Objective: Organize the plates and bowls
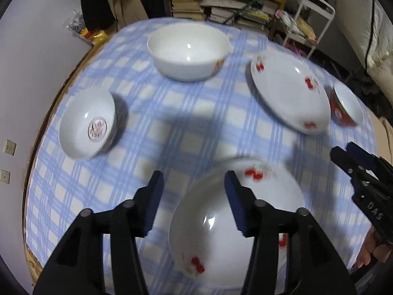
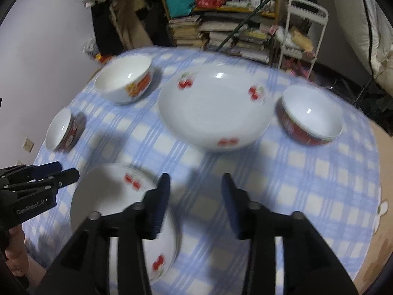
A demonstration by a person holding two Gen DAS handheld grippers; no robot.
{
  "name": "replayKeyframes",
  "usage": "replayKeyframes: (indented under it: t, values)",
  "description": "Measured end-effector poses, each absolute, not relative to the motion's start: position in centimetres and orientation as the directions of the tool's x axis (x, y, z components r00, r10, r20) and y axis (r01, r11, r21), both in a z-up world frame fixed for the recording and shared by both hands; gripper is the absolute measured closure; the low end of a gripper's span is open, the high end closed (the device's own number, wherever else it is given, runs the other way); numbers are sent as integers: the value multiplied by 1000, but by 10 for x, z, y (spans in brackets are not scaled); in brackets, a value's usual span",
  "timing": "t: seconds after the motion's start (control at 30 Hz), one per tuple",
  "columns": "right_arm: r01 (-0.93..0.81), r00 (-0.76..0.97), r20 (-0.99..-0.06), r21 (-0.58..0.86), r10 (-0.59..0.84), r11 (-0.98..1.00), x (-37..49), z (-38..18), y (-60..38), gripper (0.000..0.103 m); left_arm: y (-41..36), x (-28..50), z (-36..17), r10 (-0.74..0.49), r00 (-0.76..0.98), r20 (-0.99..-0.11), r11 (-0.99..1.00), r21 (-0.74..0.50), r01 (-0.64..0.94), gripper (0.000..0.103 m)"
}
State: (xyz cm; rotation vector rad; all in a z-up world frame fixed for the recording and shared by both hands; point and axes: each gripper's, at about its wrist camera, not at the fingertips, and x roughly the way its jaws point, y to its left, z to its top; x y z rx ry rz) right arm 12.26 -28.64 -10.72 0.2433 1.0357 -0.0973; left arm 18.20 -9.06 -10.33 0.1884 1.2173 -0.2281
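A white cherry-print plate (image 1: 221,233) lies at the near edge of the blue-checked tablecloth (image 1: 191,127). My left gripper (image 1: 194,175) hovers open over its left rim, with nothing between the pads. My right gripper (image 2: 195,179) is open too, above bare cloth just right of that plate (image 2: 110,196). Further back lie a larger cherry plate (image 2: 213,108), a red-sided bowl (image 2: 312,115), a white bowl with an orange print (image 2: 122,81) and a small bowl (image 2: 61,130). Each gripper shows at the edge of the other's view: the left gripper (image 2: 66,172), the right gripper (image 1: 343,152).
The round table's edge (image 1: 34,147) curves close to a pale wall on the left. Behind the table stand stacked books on a shelf (image 2: 221,32) and a white wire cart (image 2: 304,29). A hand (image 1: 368,250) holds the right gripper's handle.
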Motion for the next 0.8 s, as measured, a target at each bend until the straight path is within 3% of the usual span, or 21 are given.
replayKeyframes:
  t: [0.2, 0.33, 0.8]
  values:
    - [197, 538, -840, 198, 63, 960, 158, -96, -320, 18, -105, 216, -106, -107, 314, -943, 969, -29, 244, 43]
    - [173, 563, -825, 176, 49, 969, 180, -90, -334, 6, -116, 233, -109, -111, 325, -939, 971, -33, 238, 36]
    - [172, 450, -893, 77, -9, 982, 259, -120, -385, 6, -173, 279, -134, -89, 293, -952, 956, 1, 293, 35]
